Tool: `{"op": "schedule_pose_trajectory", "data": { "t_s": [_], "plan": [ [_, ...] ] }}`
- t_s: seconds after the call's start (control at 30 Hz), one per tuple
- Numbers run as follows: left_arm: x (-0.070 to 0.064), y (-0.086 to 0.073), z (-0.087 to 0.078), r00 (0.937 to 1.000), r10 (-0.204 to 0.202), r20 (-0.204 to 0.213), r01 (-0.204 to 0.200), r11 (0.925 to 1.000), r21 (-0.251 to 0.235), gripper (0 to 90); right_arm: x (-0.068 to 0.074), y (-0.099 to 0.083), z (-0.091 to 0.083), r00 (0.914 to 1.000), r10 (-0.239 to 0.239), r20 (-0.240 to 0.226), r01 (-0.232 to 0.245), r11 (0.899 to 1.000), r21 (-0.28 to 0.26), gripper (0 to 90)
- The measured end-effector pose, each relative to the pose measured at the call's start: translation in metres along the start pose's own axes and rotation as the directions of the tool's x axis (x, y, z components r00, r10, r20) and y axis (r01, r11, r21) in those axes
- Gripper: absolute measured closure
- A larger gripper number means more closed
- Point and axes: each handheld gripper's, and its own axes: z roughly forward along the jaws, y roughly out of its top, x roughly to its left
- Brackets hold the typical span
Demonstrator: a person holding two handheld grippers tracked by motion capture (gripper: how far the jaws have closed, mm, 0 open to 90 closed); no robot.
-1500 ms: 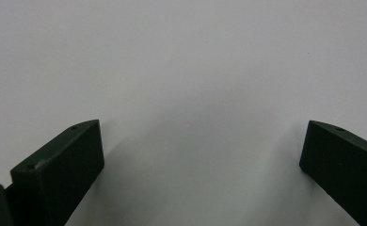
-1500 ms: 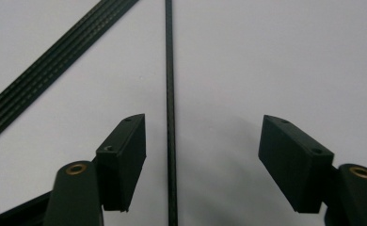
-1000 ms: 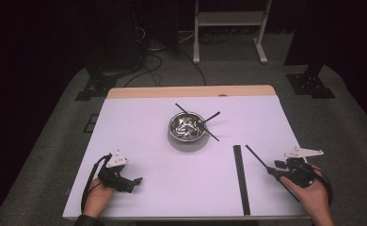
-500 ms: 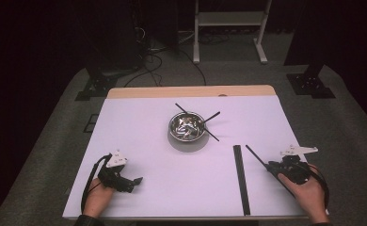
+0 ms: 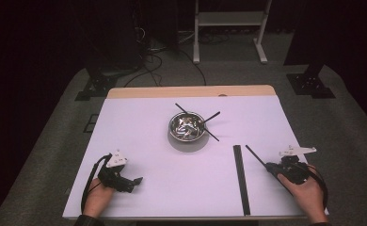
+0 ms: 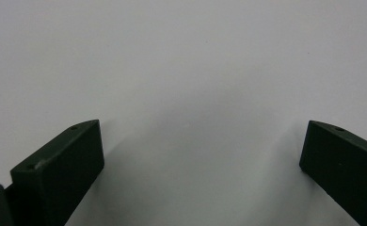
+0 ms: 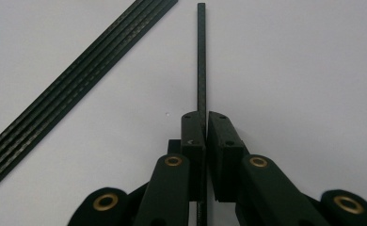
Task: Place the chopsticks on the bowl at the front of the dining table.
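The right gripper (image 7: 205, 123) is clamped on a thin black rod (image 7: 201, 56), which sticks straight out past its jaws; in the high view that gripper (image 5: 272, 168) sits at the table's near right corner, with the rod (image 5: 255, 155) slanting away to the left. Just to the left of it lies a bundle of black rods (image 5: 241, 179), apart from the held one. The left gripper (image 5: 133, 181) rests at the near left, jaws spread wide over bare surface. A steel bowl (image 5: 187, 128) stands mid-table with more rods across it. The table (image 5: 139, 122) is white with a wooden far edge, on grey carpet (image 5: 54, 136), in a dark room with a white frame (image 5: 228, 19) behind.
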Motion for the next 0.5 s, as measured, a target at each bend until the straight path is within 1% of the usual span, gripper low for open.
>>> {"op": "schedule_pose_trajectory", "data": {
  "t_s": [0.13, 0.27, 0.5],
  "plan": [
    [0.0000, 0.0000, 0.0000, 1.0000, 0.000, 0.000, 0.000, 1.0000, 0.000, 0.0, 0.0001, -0.0004, 0.0000, 1.0000, 0.005, 0.000, -0.005, 1.000, 0.000, 85.7],
    [0.0000, 0.0000, -0.0001, 1.0000, 0.001, 0.000, -0.001, 1.0000, 0.001, 0.0, 0.0015, -0.0004, 0.0002, 0.9999, 0.004, 0.009, -0.004, 1.000, -0.001, 86.0],
    [0.0000, 0.0000, 0.0000, 1.0000, 0.000, 0.000, 0.000, 1.0000, 0.000, 0.0, -0.0001, -0.0004, -0.0002, 0.9998, 0.019, 0.000, -0.019, 1.000, -0.003, 86.0]
  ]
}}
